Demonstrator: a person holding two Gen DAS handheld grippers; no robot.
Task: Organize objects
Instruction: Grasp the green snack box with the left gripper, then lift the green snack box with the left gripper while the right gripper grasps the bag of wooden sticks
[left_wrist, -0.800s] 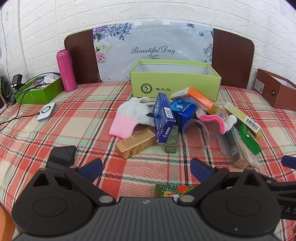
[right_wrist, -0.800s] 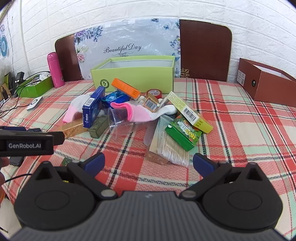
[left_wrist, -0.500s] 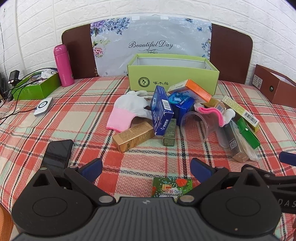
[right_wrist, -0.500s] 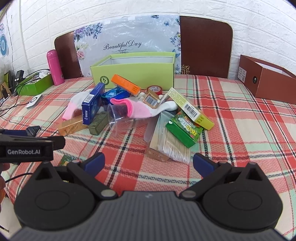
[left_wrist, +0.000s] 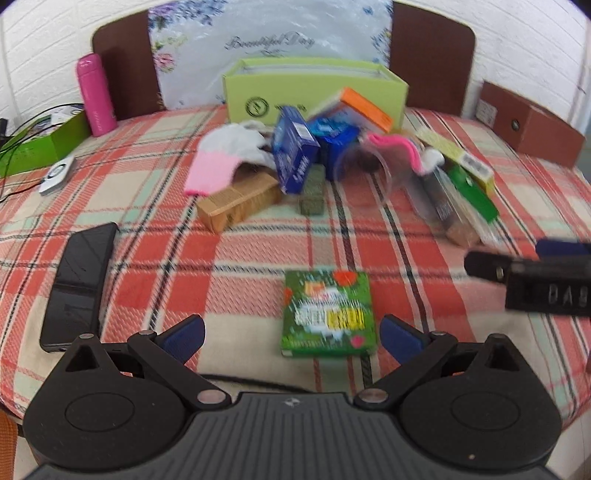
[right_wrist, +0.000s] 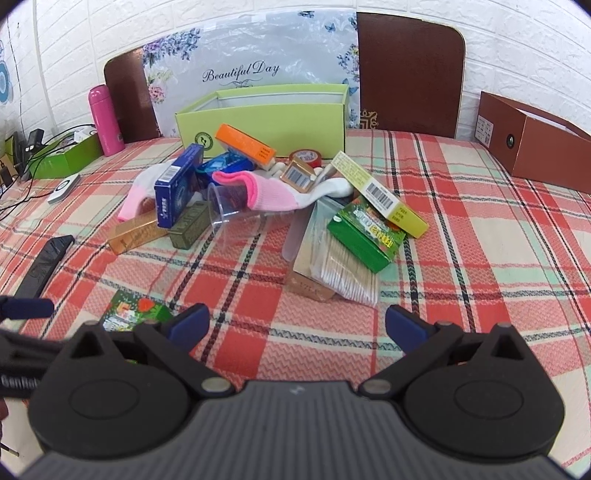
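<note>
Plaid tablecloth (right_wrist: 461, 229), white brick wall (right_wrist: 517, 44); clutter pile (right_wrist: 266, 195) before green box (right_wrist: 266, 118).
Left gripper (left_wrist: 291, 334) and right gripper (right_wrist: 297, 325): jaws fully spread, holding nothing; flat green packet (left_wrist: 327, 314) lies near, below left jaws.

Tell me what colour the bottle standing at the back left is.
The bottle is pink; it shows most sharply in the right wrist view.

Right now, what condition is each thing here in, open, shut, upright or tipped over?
Left gripper: open, empty.
Right gripper: open, empty.
Light green box: open-topped, upright.
Clear cup: on its side.
Pink bottle: upright, capped.
Brown box: open.
Phone: screen dark.
</note>
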